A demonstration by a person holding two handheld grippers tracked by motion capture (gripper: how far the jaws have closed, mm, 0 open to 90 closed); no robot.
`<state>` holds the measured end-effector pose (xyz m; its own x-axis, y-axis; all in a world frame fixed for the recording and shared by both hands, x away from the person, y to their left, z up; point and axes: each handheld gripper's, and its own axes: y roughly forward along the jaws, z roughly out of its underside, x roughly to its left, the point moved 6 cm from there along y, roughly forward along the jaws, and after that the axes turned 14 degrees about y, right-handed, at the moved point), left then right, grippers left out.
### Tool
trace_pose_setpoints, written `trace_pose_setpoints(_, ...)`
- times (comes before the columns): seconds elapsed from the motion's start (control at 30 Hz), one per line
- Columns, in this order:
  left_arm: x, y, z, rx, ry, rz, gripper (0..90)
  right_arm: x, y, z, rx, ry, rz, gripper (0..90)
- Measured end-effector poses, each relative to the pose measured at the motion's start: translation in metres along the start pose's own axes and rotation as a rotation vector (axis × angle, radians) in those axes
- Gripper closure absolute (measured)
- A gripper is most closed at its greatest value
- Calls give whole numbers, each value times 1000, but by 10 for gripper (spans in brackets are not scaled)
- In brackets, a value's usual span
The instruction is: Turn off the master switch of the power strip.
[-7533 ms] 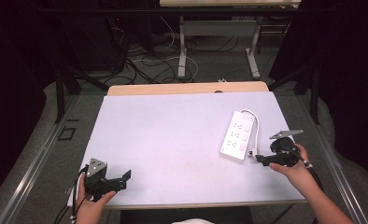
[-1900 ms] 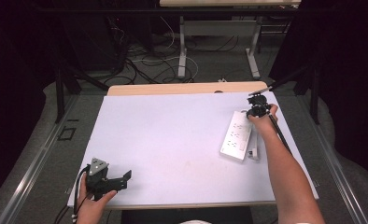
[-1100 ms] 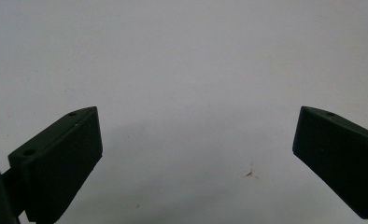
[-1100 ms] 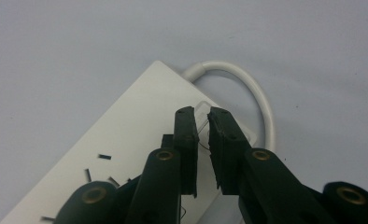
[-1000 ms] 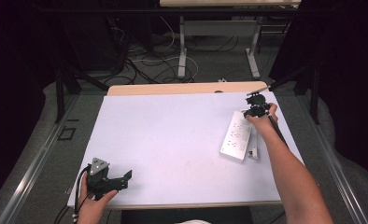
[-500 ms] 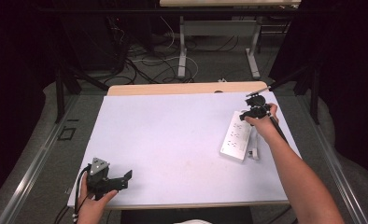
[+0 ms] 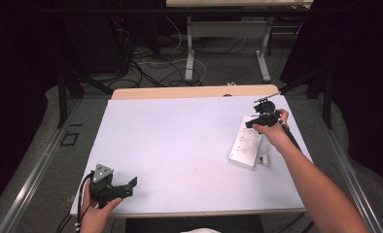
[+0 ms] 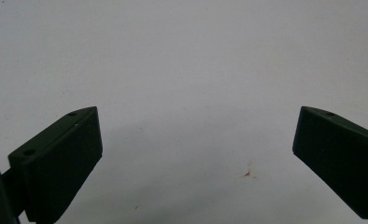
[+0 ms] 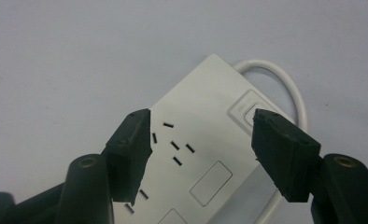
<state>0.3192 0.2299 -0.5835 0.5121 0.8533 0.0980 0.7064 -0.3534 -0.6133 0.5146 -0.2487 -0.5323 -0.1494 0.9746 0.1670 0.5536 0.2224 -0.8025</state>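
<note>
Matte white tabletop lies before us — our right gripper, its blocky jaws just spreading, hovers over the smooth, flat power strip (looped white cord) at the table's right. Our left gripper gapes wide, holding nothing.

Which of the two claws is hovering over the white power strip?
The right claw, at the table's far right, jaws apart above the power strip. The left claw faces bare tabletop.

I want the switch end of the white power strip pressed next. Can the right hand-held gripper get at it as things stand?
Probably yes. The right hand-held gripper hovers just above the white rectangular plastic power strip, its jaws having just been opening with nothing clamped between them. The strip's switch lies bare at its far end, with nothing over it.
</note>
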Motion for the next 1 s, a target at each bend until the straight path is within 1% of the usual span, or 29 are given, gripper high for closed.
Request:
trace_pose_setpoints(0.03, 0, 0, 0, -1, 0, 0, 15, 0, 0, 0, 0, 0, 0, 318)
trace_pose_setpoints(0.07, 0, 0, 0, 0, 0, 0, 15, 3, -2, 1, -3, 16, -13, 274)
trace_pose_setpoints(0.1, 0, 0, 0, 0, -1, 0, 15, 3, -2, 1, -3, 16, -13, 274)
trace_pose_setpoints(0.13, 0, 0, 0, -1, -1, 0, 15, 7, -5, 3, -1, 11, -45, 253)
trace_pose_setpoints(0.17, 0, 0, 0, 0, -1, 0, 15, 7, -5, 3, -1, 11, -45, 233)
trace_pose_setpoints(0.2, 0, 0, 0, 0, 0, 0, 15, 9, -6, 4, 0, 16, -55, 210)
trace_pose_setpoints(0.3, 0, 0, 0, 0, 0, 0, 15, 16, -11, 9, 13, 35, -78, 178)
trace_pose_setpoints(0.33, 0, 0, 0, -1, 2, 0, 15, 19, -15, 13, 14, 24, -83, 164)
trace_pose_setpoints(0.4, 0, 0, 0, -1, 1, -1, 15, 22, -17, 14, 17, 17, -90, 163)
trace_pose_setpoints(0.5, 0, -1, 0, -2, 2, -1, 15, 25, -23, 19, 2, -25, -69, 156)
trace_pose_setpoints(0.6, 0, -1, 0, -1, 0, 0, 15, 28, -29, 22, -16, -53, -60, 154)
trace_pose_setpoints(0.63, 0, -1, 0, -1, 0, 0, 15, 30, -31, 23, -18, -51, -60, 154)
trace_pose_setpoints(0.73, 0, -1, 0, -1, 1, 1, 15, 33, -35, 28, -4, -58, -72, 148)
trace_pose_setpoints(0.77, -1, -1, 0, -1, -1, 2, 15, 33, -36, 29, -1, -77, -68, 145)
trace_pose_setpoints(0.8, -1, -1, 0, -2, -2, 1, 15, 33, -37, 30, 1, -80, -54, 145)
trace_pose_setpoints(0.83, -1, -1, 0, -3, -3, 2, 15, 33, -38, 31, 1, -93, -51, 140)
trace_pose_setpoints(0.9, -2, -1, 0, -4, -3, 2, 15, 34, -39, 35, 14, -84, -56, 107)
trace_pose_setpoints(0.93, -2, -1, 0, -2, -4, 4, 15, 34, -39, 36, 16, -90, -46, 80)
trace_pose_setpoints(1.0, -2, -2, 0, -1, -2, 3, 15, 35, -40, 39, 6, -71, -69, 11)
